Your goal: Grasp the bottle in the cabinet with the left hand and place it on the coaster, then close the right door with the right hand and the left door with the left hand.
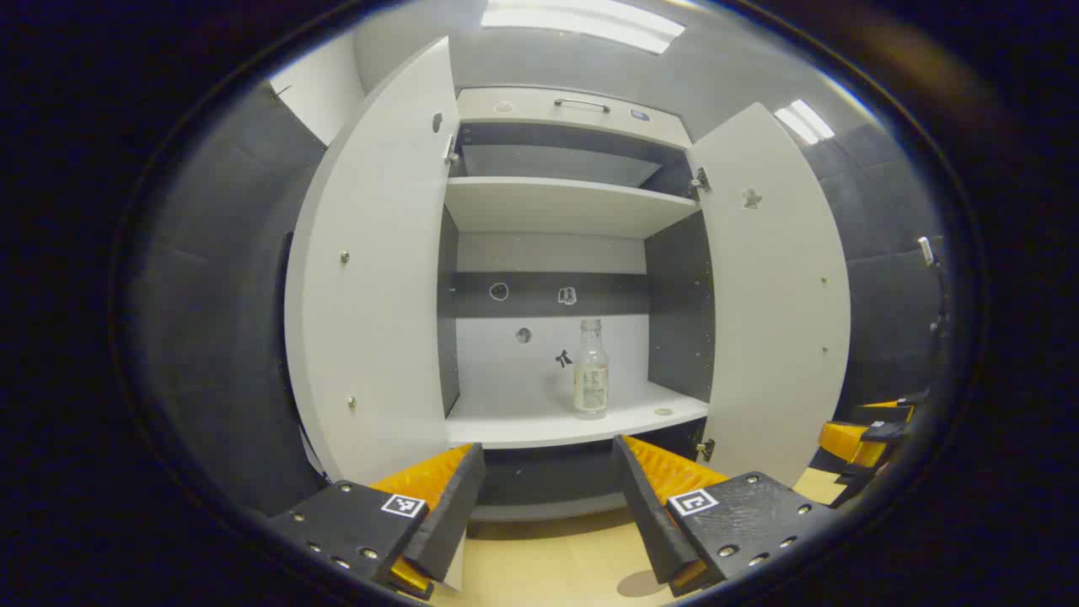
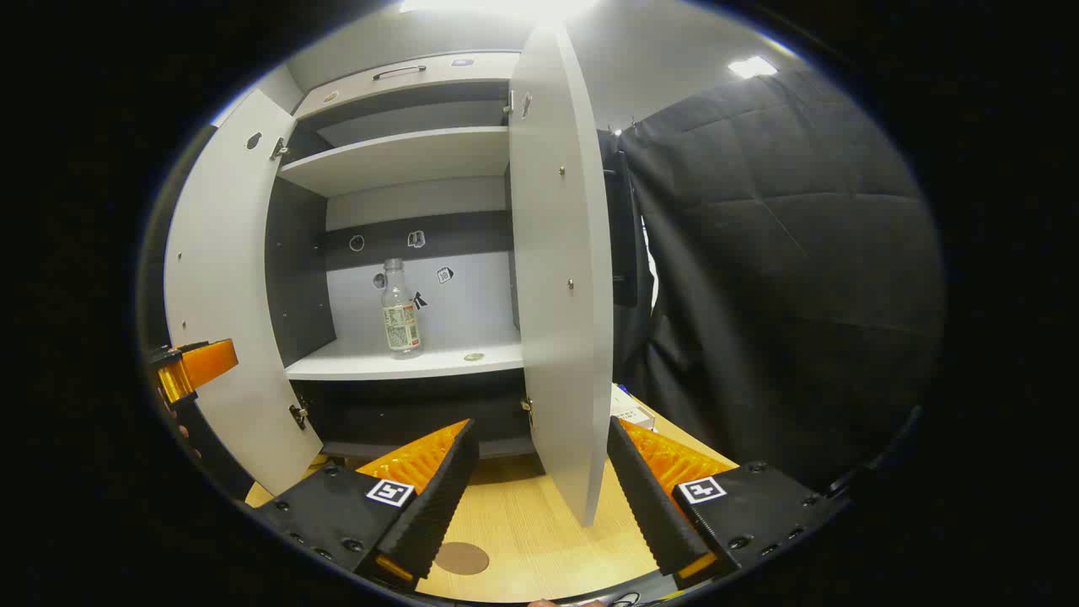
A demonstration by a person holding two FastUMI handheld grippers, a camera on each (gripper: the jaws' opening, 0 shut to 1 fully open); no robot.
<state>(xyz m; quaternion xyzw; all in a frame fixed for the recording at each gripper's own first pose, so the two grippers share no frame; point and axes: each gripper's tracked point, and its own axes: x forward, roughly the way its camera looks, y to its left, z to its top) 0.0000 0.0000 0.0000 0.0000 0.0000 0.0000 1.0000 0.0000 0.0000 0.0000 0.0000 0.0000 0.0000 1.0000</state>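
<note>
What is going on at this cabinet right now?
A person holds two grippers before an open cabinet. The bottle stands upright on the lower shelf, untouched. The left gripper is open and faces it. The right gripper is open near the right door. The coaster lies bare on the table.

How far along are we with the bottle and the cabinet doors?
Nothing is done yet. The bottle stands on the cabinet shelf, and both doors, left door and right door, are open. The left gripper faces the bottle, open and empty. The coaster on the table is bare.
</note>
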